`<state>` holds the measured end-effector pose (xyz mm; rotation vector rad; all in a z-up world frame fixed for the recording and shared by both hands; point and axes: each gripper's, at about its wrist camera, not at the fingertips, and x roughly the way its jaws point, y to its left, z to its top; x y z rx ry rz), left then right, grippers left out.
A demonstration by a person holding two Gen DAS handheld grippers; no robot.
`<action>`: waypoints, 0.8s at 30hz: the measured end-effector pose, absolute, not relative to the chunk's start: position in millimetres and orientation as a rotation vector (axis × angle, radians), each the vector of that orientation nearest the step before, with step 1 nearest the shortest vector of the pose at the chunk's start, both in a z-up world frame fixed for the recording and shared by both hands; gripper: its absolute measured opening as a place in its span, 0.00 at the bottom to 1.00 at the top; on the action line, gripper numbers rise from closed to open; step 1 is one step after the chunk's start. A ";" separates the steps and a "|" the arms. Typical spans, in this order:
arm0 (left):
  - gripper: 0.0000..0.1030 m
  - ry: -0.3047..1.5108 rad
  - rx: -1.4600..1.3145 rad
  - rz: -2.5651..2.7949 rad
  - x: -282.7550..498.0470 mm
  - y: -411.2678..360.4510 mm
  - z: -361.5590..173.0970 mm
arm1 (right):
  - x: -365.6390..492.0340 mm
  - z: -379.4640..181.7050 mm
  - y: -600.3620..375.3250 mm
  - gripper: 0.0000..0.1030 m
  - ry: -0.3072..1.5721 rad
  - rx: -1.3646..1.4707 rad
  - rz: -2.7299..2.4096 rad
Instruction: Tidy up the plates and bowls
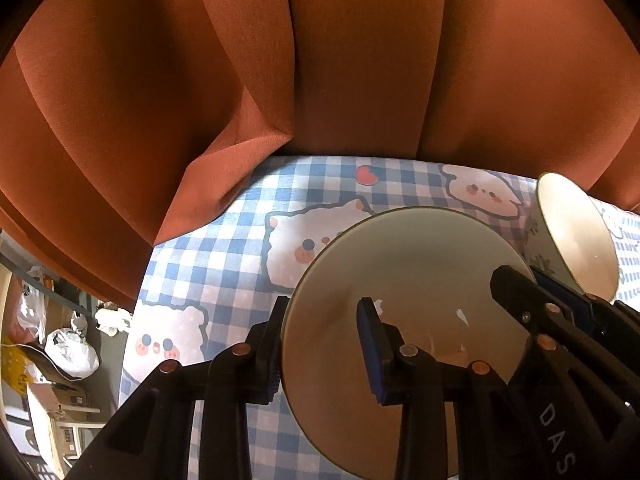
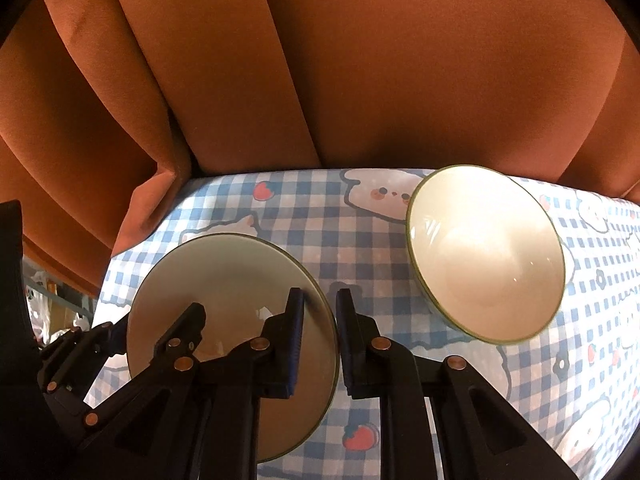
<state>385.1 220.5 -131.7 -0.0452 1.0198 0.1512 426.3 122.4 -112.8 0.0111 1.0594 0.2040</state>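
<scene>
left wrist view shows your left gripper (image 1: 326, 344) clamped on the left rim of the plate (image 1: 404, 264), one finger outside the edge and the blue-padded finger (image 1: 370, 344) on the inner face. right wrist view shows your right gripper (image 2: 318, 340) pinching the plate's opposite rim the same way, one pad over the plate's inside, the other just beyond its edge. the plate sits on the bench (image 2: 360, 240) with its blue checked cloth, near the front. the bowl (image 2: 486, 252), white with a green rim, stands apart to the plate's right, tilted toward you. orange curtain (image 2: 360, 80) hangs behind the bench.
</scene>
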 end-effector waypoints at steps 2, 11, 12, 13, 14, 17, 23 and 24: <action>0.32 1.013 -0.045 0.147 378.8 219.2 -126.5 | 421.2 -107.5 121.4 0.19 1.054 0.010 0.199; 0.32 0.980 -0.034 0.105 346.1 210.0 -99.8 | 390.6 -79.2 109.6 0.19 1.033 0.020 0.166; 0.32 0.975 -0.032 0.098 342.1 208.8 -96.7 | 385.0 -74.9 107.5 0.19 1.027 0.021 0.161; 0.32 0.967 -0.031 0.089 336.9 207.0 -92.6 | 380.3 -70.5 105.3 0.19 1.020 0.021 0.154; 0.32 0.959 -0.028 0.082 332.8 205.7 -89.3 | 374.5 -65.2 102.6 0.19 1.012 0.022 0.146; 0.32 0.932 -0.026 0.065 317.7 201.0 -79.0 | 358.9 -52.0 95.3 0.19 0.988 0.019 0.127; 0.32 0.906 -0.032 0.039 287.4 187.8 -62.8 | 325.8 -33.0 81.4 0.19 0.956 0.023 0.106; 0.32 0.902 -0.027 0.033 281.7 183.8 -60.5 | 321.4 -31.2 79.5 0.19 0.953 0.022 0.102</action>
